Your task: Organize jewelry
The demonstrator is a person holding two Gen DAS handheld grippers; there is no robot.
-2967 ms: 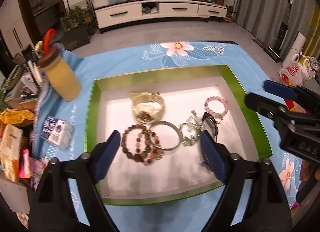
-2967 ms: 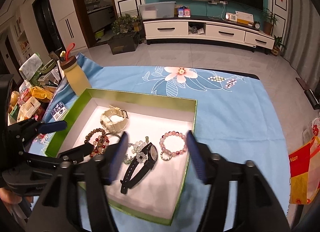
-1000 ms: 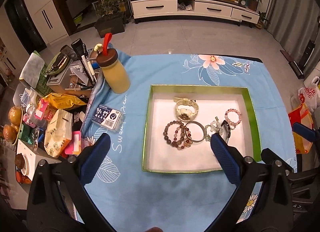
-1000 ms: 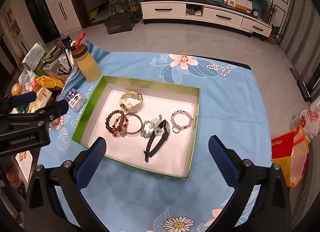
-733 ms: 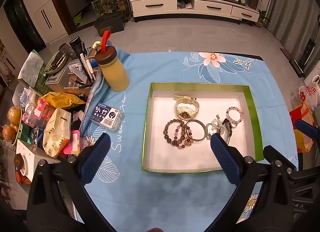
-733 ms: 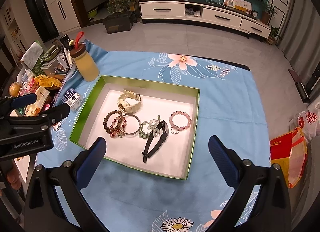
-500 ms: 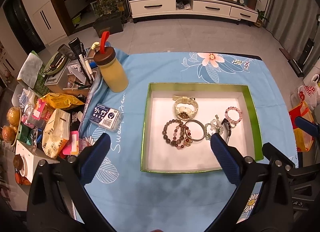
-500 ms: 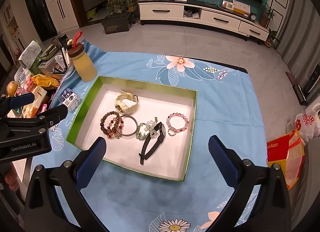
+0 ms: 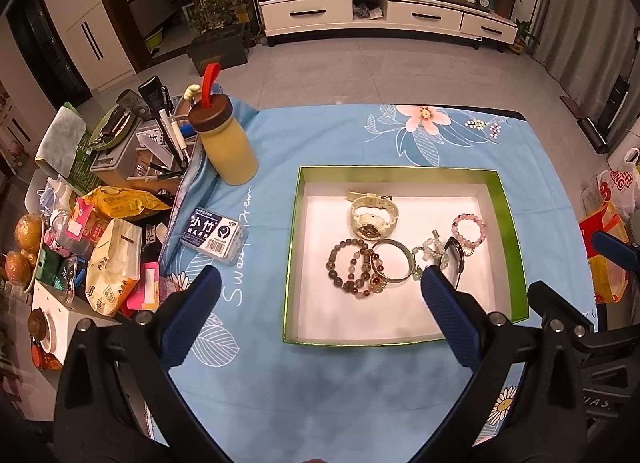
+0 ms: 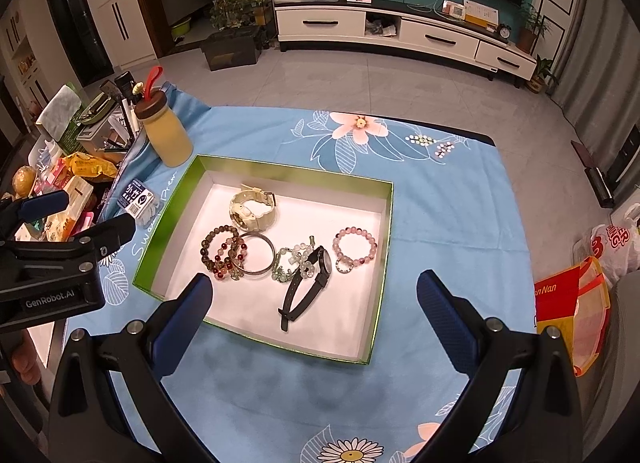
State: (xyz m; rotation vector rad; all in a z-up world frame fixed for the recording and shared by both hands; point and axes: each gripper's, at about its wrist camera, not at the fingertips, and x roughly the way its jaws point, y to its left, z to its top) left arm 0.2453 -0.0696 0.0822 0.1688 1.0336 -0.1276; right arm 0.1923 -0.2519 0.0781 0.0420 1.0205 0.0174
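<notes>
Both jaws wide apart, empty, high above green box [image 10: 280, 173] w/ jewelry inside; task looked abt done, nothing left but withdrawing.

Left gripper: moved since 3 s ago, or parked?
Yes. The left gripper has pulled back and up from the green box; the box, once filling its view, now looks smaller, and the jaws stand wider.

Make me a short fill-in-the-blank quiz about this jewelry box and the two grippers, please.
1. All the jewelry lies inside the ____-rimmed box.
2. The black watch lies between the jade-green bracelet and the ____ bead bracelet.
3. Both the left gripper and right gripper are ____ and hold nothing.

Missing words: green; pink; open
</notes>
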